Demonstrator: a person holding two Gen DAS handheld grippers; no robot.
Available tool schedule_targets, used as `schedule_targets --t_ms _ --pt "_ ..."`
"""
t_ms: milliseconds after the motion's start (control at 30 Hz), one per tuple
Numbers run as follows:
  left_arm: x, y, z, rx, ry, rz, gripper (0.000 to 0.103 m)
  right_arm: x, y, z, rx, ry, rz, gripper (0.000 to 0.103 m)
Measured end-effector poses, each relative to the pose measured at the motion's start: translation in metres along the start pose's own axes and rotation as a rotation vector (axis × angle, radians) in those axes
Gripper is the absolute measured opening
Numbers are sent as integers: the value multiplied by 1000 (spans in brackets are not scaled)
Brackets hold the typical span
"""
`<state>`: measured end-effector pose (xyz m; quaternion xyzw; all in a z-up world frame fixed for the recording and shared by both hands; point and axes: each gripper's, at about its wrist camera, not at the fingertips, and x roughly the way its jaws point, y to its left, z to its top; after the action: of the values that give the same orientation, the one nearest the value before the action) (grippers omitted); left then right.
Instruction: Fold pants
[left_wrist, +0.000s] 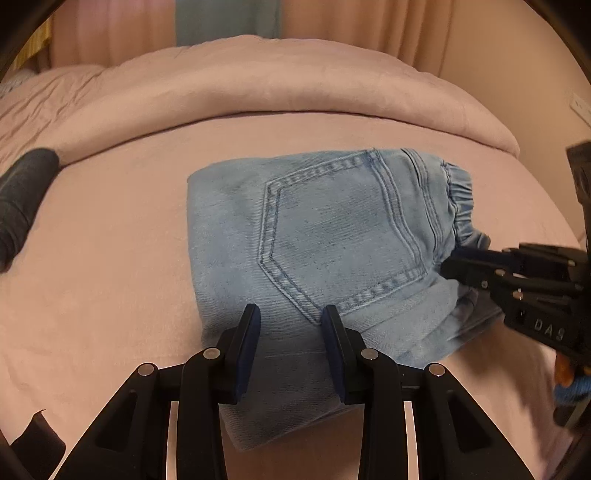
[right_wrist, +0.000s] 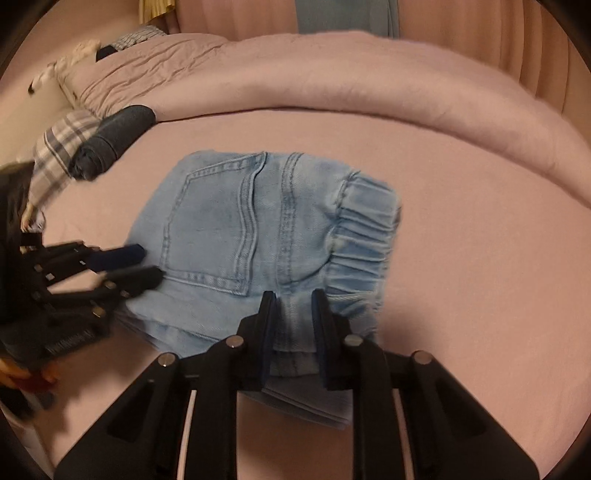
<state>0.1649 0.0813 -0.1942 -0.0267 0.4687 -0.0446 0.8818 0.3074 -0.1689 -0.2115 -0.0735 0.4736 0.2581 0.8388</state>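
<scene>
1. The pants (left_wrist: 332, 236), light blue denim folded into a thick packet with a back pocket on top, lie on the pink bed (left_wrist: 110, 295) near its middle, short of the rolled duvet (left_wrist: 295, 92) along the far edge.
2. The left hand-held gripper (left_wrist: 291, 321) grasps the packet's near folded edge, denim between its pads.
3. The right hand-held gripper (right_wrist: 293, 306) is clenched on the near edge by the elastic waistband (right_wrist: 365, 229).
4. A dark roll (right_wrist: 114, 140) lies towards the bed's left edge.

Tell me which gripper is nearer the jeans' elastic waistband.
Right. The right gripper sits at the waistband end of the folded jeans; the left gripper is at the opposite, folded end.
</scene>
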Motion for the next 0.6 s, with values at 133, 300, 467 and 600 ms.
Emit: schedule_targets --t_ms 133,300,467,600 --pt "-26 -3 0 -6 -25 54 33 -25 10 2 7 -32 4 25" --pt "-65 -15 1 36 -55 127 48 -77 23 -8 21 -96 15 45" --pt "-113 -24 3 -2 -132 107 69 -119 38 -16 0 -116 9 56" --pt "-139 -31 11 -35 -153 118 74 -150 51 -21 -24 -145 2 62"
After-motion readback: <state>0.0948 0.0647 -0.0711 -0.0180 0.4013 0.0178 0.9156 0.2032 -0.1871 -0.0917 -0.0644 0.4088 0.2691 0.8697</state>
